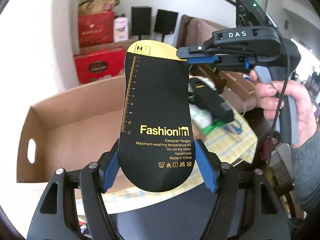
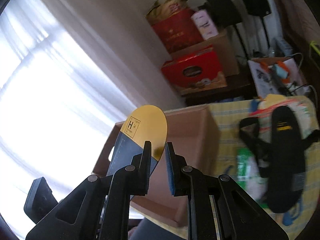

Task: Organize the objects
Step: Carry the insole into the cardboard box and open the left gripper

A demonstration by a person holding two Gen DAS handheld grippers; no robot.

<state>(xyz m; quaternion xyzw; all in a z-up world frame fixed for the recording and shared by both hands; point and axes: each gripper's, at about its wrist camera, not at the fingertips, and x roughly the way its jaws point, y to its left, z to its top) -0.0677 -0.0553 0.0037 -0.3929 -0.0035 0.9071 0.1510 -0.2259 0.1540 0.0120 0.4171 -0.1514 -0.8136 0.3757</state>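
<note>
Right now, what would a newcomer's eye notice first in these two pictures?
The black and gold foot-shaped card stands upright in the centre, its lower end between the left gripper fingers. The right gripper meets its gold top edge. Behind it sits an open brown cardboard box.

The glossy black-and-gold card insole is catching light, the cardboard box is looking matt, and ribbed blue rubber is lining the fingers.
</note>
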